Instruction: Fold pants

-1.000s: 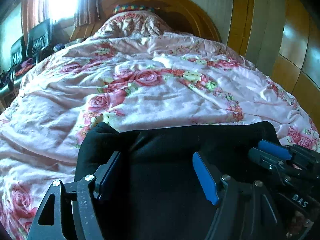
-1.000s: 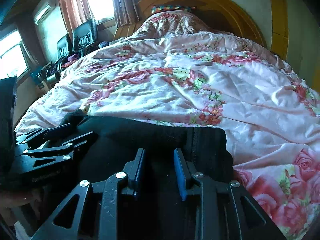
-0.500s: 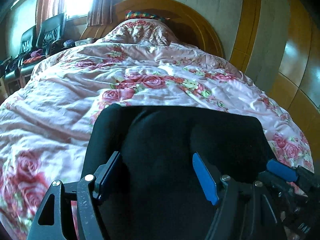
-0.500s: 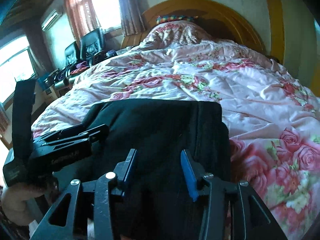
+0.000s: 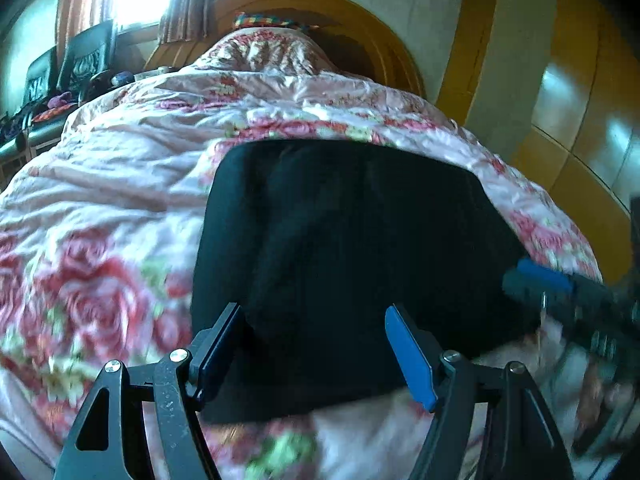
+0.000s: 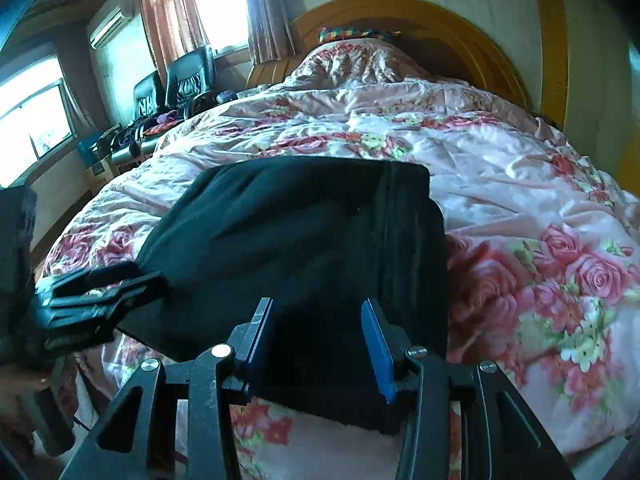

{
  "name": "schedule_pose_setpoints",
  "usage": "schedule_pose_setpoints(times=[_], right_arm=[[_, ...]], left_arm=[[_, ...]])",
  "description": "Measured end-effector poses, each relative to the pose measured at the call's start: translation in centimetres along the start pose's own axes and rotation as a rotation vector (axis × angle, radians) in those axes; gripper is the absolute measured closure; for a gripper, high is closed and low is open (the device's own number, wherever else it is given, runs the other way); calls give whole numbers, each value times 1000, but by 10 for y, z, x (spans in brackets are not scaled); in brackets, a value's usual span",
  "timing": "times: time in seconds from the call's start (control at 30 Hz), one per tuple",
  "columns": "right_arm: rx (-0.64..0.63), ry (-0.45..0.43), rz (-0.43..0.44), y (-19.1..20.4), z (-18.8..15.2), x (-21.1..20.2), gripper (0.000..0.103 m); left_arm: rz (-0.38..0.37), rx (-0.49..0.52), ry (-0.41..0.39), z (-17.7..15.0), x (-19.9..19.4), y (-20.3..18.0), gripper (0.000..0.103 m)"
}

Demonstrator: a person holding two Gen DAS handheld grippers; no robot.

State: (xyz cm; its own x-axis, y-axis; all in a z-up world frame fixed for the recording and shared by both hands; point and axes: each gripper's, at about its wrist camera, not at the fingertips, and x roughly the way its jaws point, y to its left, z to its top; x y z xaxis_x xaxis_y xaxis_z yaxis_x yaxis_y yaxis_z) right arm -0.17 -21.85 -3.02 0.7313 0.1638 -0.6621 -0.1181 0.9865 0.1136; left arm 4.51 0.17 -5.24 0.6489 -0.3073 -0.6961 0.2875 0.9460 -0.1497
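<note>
The black, soft-fabric folded pants (image 5: 348,264) lie as a compact rectangular stack on the pink rose-printed quilt (image 5: 104,208) near the foot of the bed, the far fold edge at twelve o'clock toward the curved orange wooden headboard (image 5: 384,32). Judged from its squared outline and layered near edge, the folding looks largely done; the stack rests flat so that it holds its shape unaided.

The left gripper (image 5: 316,356) stands at six o'clock of the stack in its own view. Its jaws are spread wide, one black pad at seven o'clock and one blue pad at five o'clock, with the near edge of the pants showing between them. No pad presses the cloth; nothing is held. The wide spread suits a hand clear of the fabric rather than pinching it.

The right gripper (image 6: 318,344) sits likewise at six o'clock of the stack in its view, jaws partly apart. The near part of the pants lies between and beyond the pads, seemingly below them; the pads do not close on it, and I judge it unheld. Each gripper shows in the other's view: the right at three o'clock of the stack, the left at nine o'clock, both just beside the pants' side edges.

Risk noted: loose layers could slip if nudged.
</note>
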Motion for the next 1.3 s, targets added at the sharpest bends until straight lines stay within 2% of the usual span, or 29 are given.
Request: schedule_pose_setpoints(times=[0.13,0.23,0.37,0.47,0.53,0.57,0.6,0.7,0.77,0.9,0.93,1.0,1.07,1.3], right_arm=[[6,37,-19,-4,-3,8,58],[5,68,-29,-7,-6,16,58],[12,60,-22,-8,-7,13,58],[38,57,-3,-12,-6,11,58],[78,19,23,-16,-4,1,58],[91,1,26,-19,-3,-2,53],[108,-24,21,-22,-1,-7,43],[180,-75,13,-36,1,-14,38],[223,-57,17,-45,2,-11,38],[303,1,24,-57,0,0,37],[313,10,26,-59,-1,1,34],[336,26,39,-63,-1,5,23],[359,41,75,-67,-2,9,17],[471,103,141,-90,-8,28,17]], left_arm=[[-24,-21,20,-3,2,5,29],[15,22,90,-8,19,-4,29],[31,43,78,-8,16,-9,29],[3,6,66,-5,11,-4,29],[-45,-46,28,-4,0,4,29],[-89,-81,1,-2,-6,10,29],[-123,-115,-27,-1,-11,16,29],[-125,-195,-88,2,-20,34,29],[-107,-231,-101,3,-21,46,29],[-97,-319,-80,1,-18,68,29],[-101,-338,-79,0,-19,71,29],[-133,-378,-84,0,-18,81,29],[-175,-390,-92,2,-15,89,28],[-287,-342,-23,7,11,87,28]])
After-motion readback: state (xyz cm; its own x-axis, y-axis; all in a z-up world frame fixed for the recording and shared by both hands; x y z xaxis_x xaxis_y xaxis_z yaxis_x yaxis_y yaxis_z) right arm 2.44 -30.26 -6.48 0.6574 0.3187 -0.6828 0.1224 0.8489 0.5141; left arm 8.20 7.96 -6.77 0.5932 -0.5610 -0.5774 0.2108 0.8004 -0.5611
